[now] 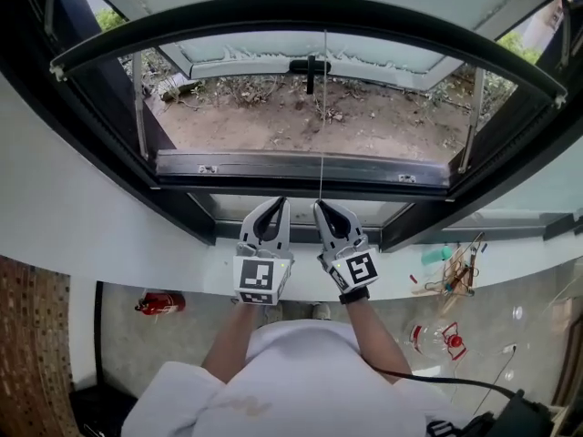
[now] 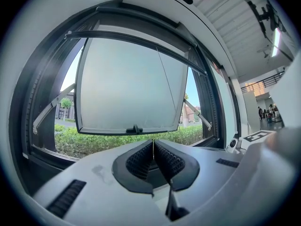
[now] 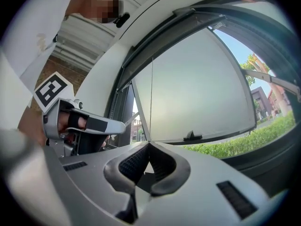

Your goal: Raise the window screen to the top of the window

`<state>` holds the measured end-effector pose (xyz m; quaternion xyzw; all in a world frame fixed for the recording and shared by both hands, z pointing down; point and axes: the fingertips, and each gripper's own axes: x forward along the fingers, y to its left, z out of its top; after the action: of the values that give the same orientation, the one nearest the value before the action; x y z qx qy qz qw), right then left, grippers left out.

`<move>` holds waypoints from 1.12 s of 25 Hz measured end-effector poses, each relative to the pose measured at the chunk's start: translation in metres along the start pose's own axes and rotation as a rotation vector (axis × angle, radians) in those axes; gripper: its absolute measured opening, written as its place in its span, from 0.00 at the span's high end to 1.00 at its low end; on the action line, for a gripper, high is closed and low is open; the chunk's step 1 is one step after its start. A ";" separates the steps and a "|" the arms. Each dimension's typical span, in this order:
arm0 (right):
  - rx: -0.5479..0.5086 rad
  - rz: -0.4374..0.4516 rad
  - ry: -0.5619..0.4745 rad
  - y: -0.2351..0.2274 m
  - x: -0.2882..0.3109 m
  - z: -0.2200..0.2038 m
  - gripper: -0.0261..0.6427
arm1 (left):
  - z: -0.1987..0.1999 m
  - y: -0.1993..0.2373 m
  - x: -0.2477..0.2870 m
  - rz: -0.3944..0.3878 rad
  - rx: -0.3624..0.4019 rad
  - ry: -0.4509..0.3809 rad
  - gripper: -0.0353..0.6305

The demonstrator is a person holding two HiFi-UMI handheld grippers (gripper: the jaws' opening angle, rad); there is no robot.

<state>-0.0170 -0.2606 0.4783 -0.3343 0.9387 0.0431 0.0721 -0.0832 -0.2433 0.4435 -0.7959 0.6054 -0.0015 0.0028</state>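
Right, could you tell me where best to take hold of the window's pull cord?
Pinch the cord low on its free hanging stretch, coming from the room side with a jaw on each side: it is thin, straight and vertical there.

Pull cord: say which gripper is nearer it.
Right. The right gripper has its jaws shut on the cord; the left gripper is beside it, apart, jaws shut.

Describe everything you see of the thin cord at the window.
A thin pale cord, taut and near upright, runs down from the dark bar across the window's top, in front of the open sash. Both grippers are shut on its lower end, side by side: the right gripper and the left gripper.
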 end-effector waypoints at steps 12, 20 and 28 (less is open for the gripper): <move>-0.035 -0.024 -0.060 -0.007 0.014 0.045 0.96 | 0.040 -0.004 0.014 -0.035 -0.019 -0.089 0.94; -0.067 -0.046 -0.147 -0.015 0.009 0.090 0.96 | 0.057 -0.010 0.020 -0.074 -0.025 -0.128 0.94; -0.095 -0.049 -0.208 -0.013 0.021 0.133 0.96 | 0.069 -0.006 0.024 -0.114 -0.022 -0.151 0.94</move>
<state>-0.0105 -0.2661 0.3429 -0.3541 0.9145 0.1203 0.1542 -0.0707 -0.2647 0.3742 -0.8268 0.5573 0.0650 0.0395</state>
